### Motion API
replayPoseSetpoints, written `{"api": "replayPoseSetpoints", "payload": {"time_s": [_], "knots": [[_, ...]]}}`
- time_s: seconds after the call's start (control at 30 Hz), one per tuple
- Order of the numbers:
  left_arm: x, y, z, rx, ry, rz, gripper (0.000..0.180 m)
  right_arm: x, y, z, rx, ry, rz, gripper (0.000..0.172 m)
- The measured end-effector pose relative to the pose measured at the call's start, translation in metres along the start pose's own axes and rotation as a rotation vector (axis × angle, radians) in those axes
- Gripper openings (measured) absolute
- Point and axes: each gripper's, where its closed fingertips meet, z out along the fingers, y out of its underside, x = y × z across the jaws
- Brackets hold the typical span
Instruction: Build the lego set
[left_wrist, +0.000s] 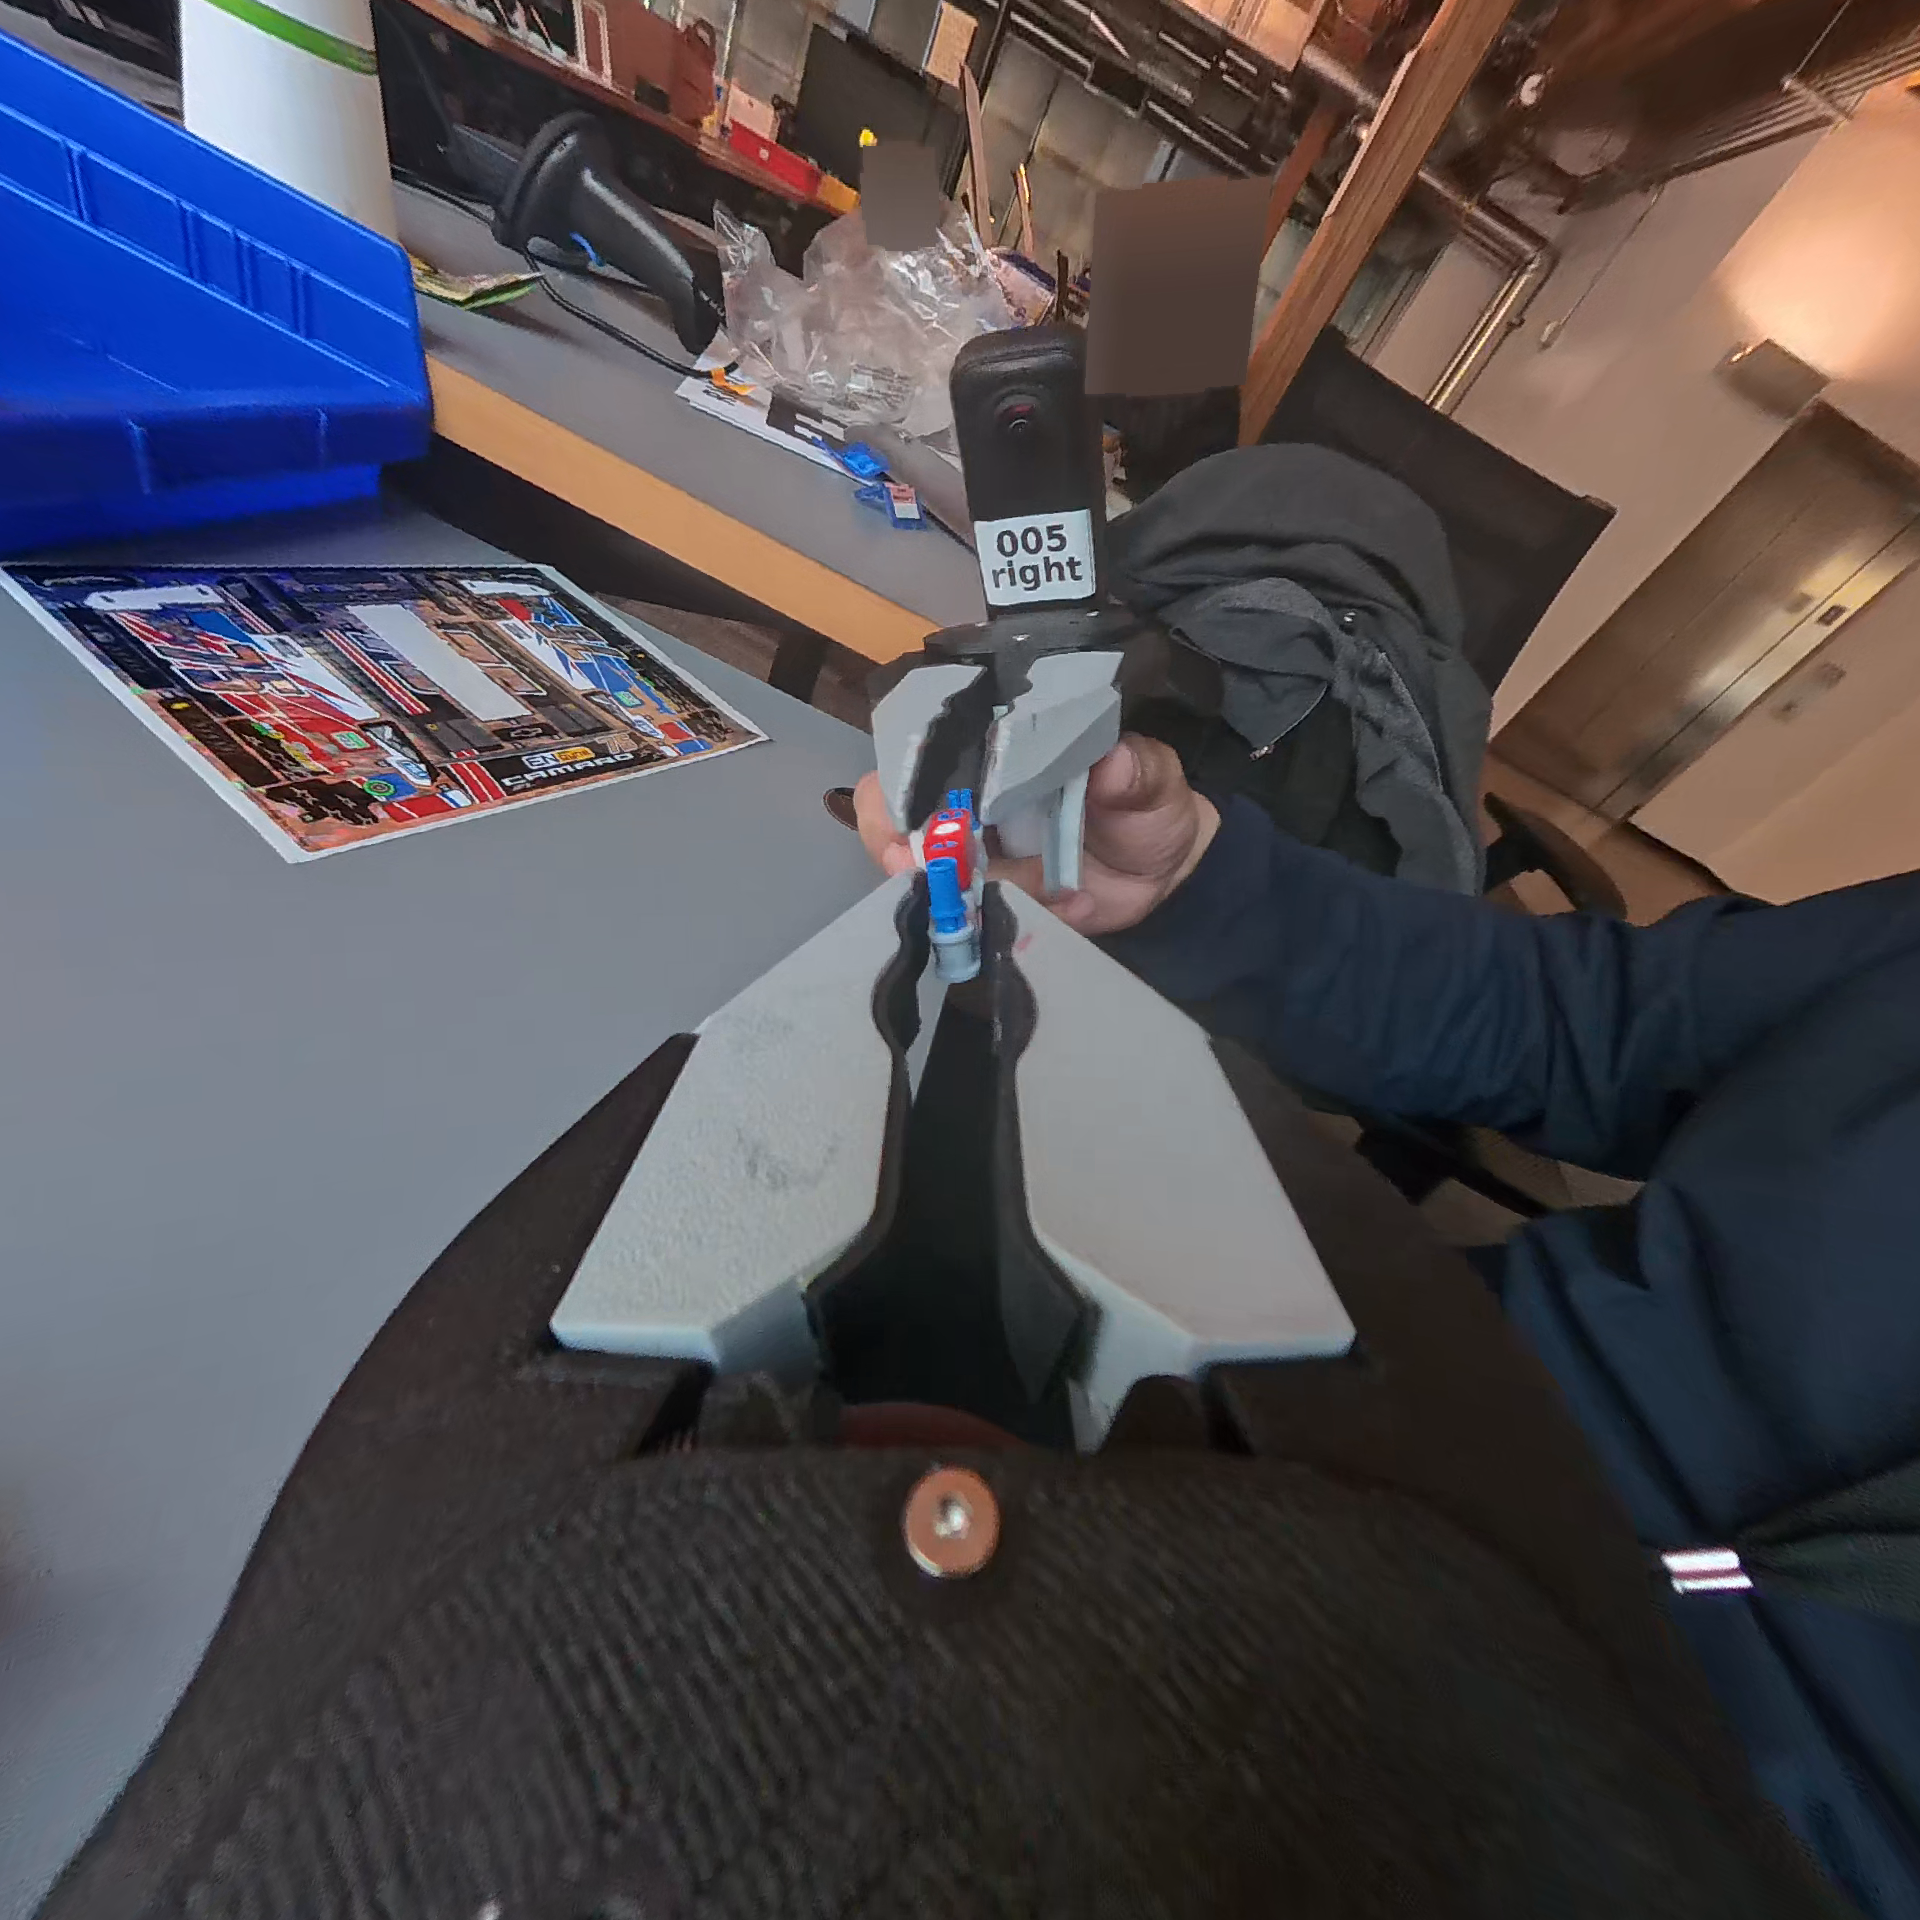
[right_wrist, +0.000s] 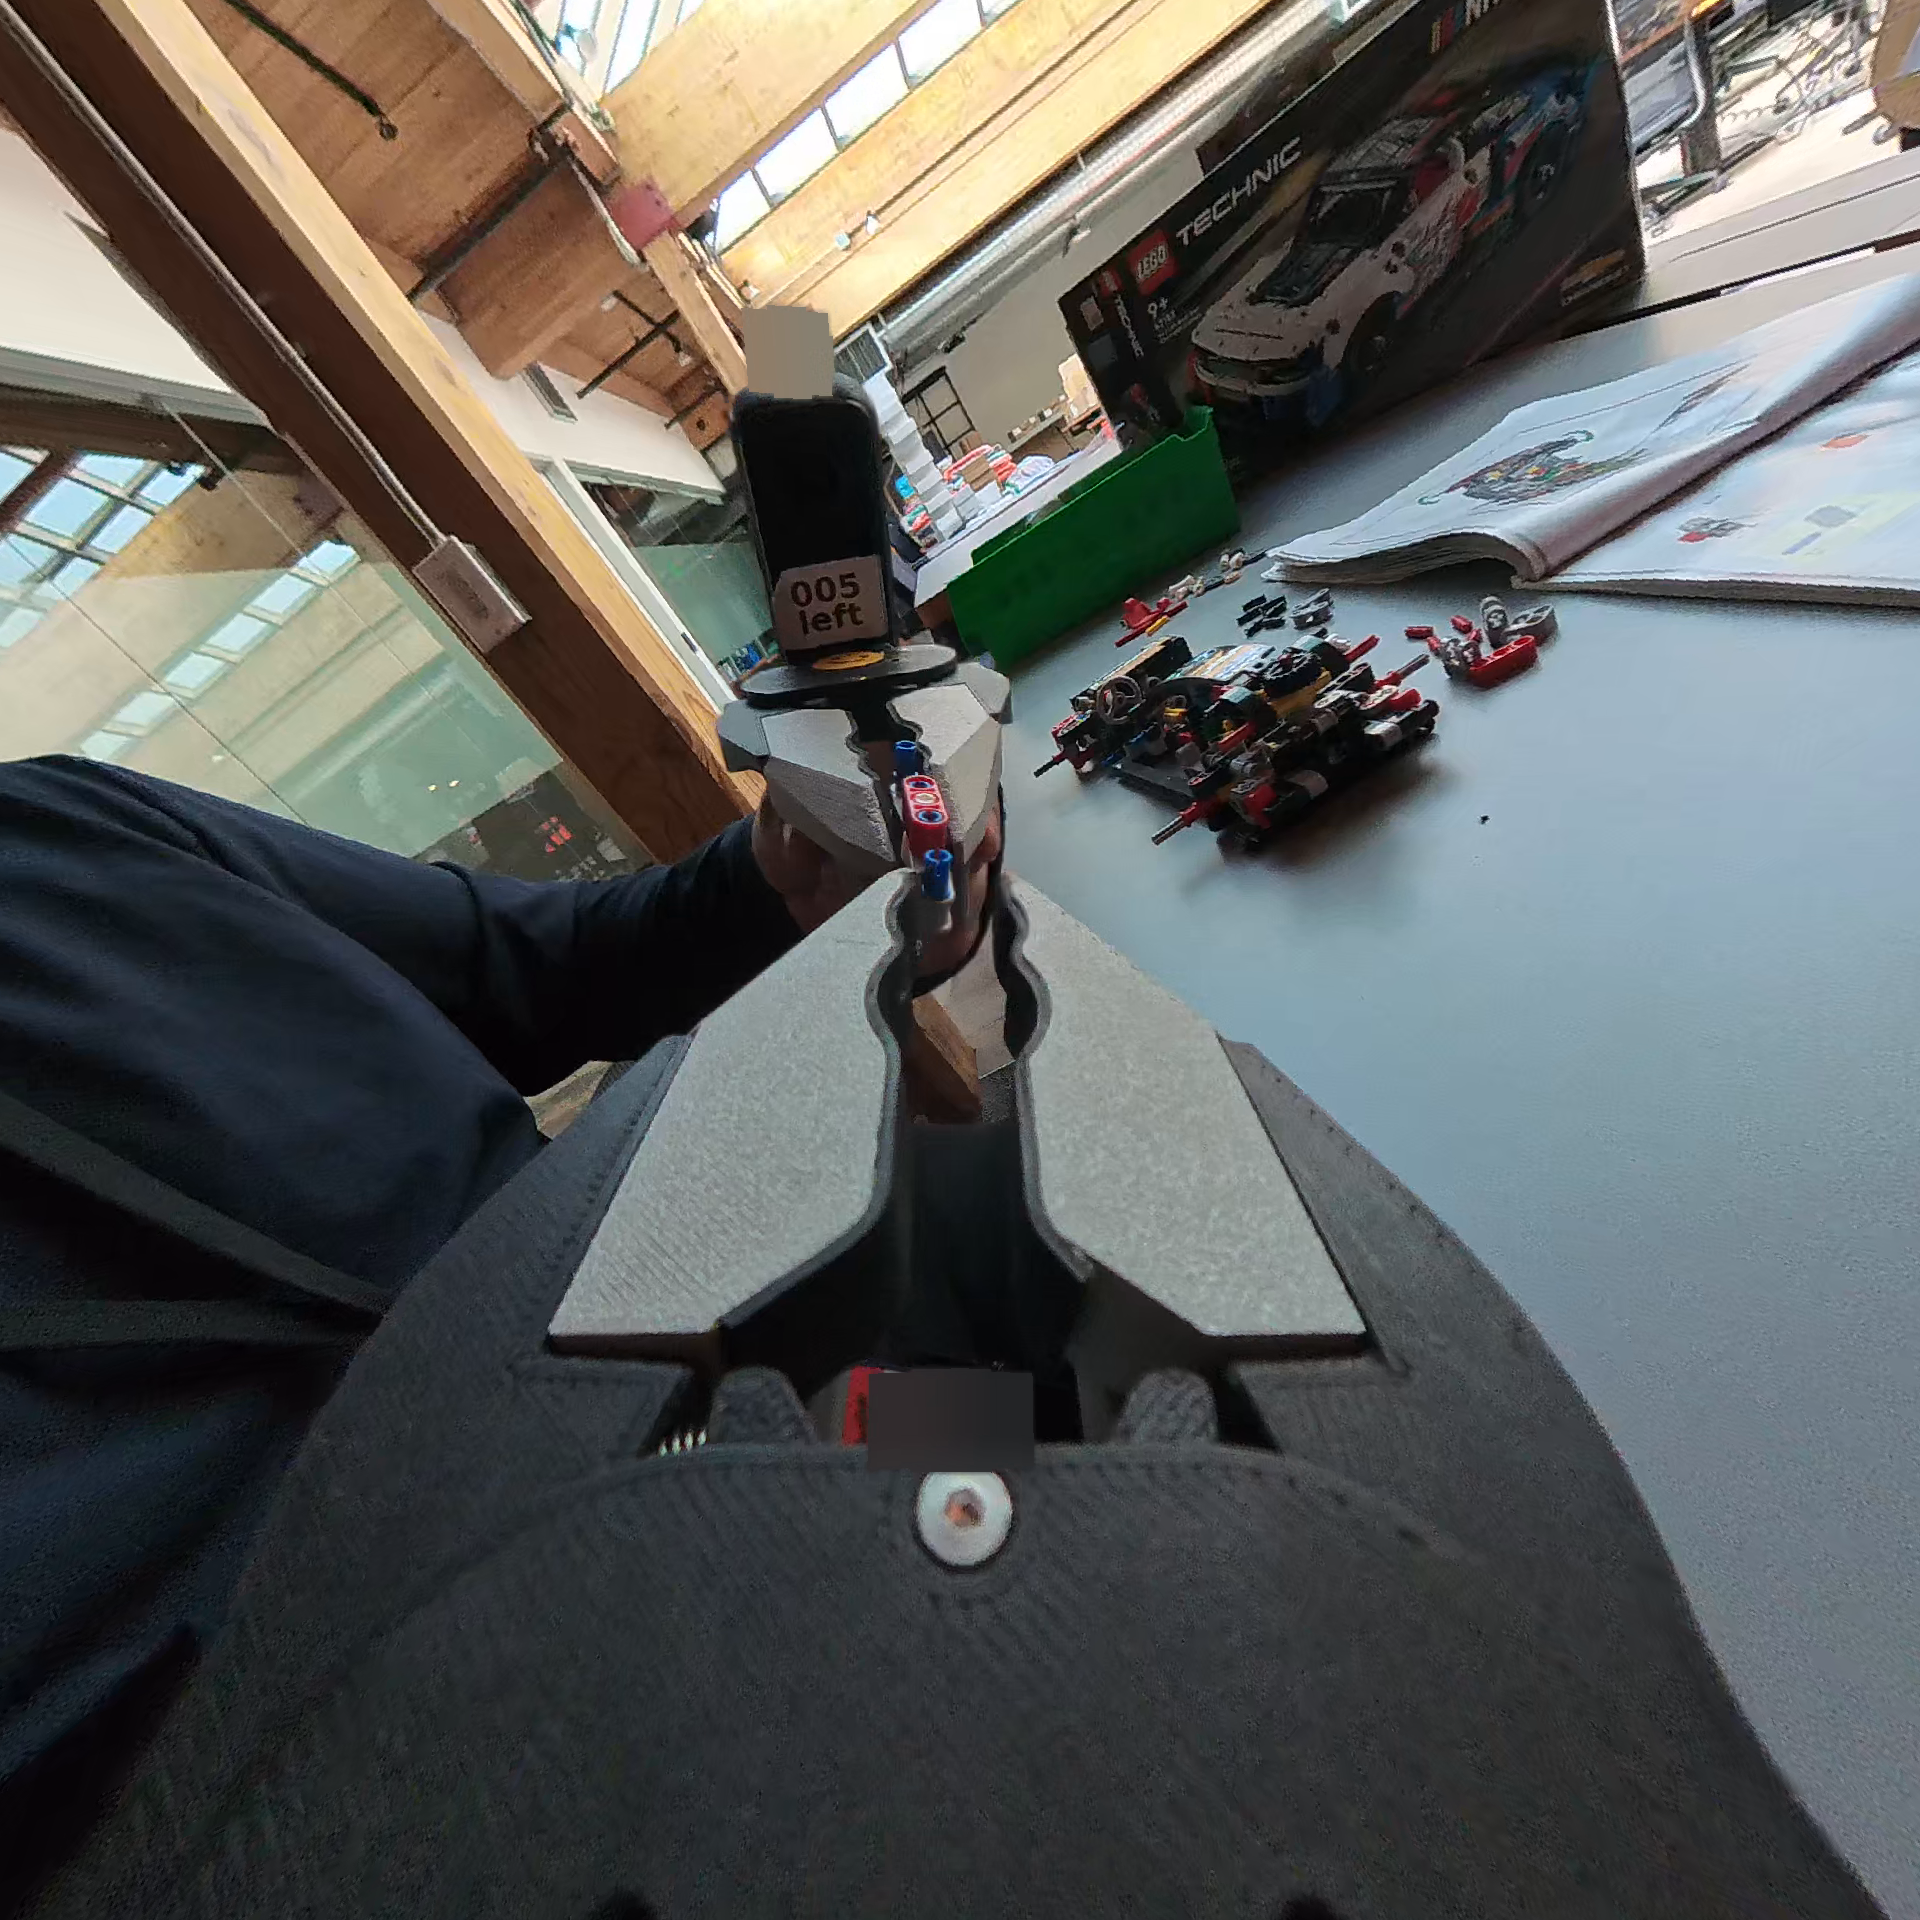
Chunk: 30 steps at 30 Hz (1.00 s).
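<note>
Centre frame: right hand-held gripper (right_wrist: 948, 909) and left hand-held gripper (right_wrist: 902, 821) meet tip to tip on a small red plastic brick with blue pins (right_wrist: 923, 808). Right of them on the grey counter (right_wrist: 1558, 1039): half-built multicoloured brick chassis (right_wrist: 1247, 727), green plastic bin (right_wrist: 1091, 540), open instruction booklet (right_wrist: 1662, 488).

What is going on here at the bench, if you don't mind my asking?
A person is holding a hand-held gripper in each hand, tips facing each other above a grey table. Between them sits a small toy-brick piece, a red block with blue pins. The left gripper has its jaws closed on the piece's lower end; the right gripper meets it from the opposite side. A partly built brick car chassis, loose parts, an open instruction booklet and a blue bin lie around.
</note>
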Motion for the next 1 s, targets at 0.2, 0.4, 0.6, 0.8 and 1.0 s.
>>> {"api": "replayPoseSetpoints", "payload": {"time_s": [0.2, 0.4, 0.6, 0.8, 1.0], "knots": [[-0.003, 0.001, 0.002, 0.023, 0.002, -0.061, 0.009, 0.001, 0.001, 0.001, -0.006, 0.027, -0.035, 0.0], [-0.002, 0.011, 0.011, 0.01, 0.012, -0.077, 0.007, 0.001, 0.011, 0.008, -0.036, 0.023, -0.046, 0.0], [-0.002, 0.011, 0.009, 0.0, 0.036, -0.143, 0.005, 0.0, 0.01, 0.01, -0.034, 0.011, -0.051, 0.0], [-0.014, 0.023, 0.013, -0.037, -0.037, -0.153, 0.005, 0.014, 0.02, 0.009, -0.118, 0.141, -0.145, 0.0], [-0.033, 0.019, 0.014, 0.072, -0.18, -0.161, 0.006, 0.033, 0.01, 0.013, 0.031, 0.234, -0.037, 0.0]]}}
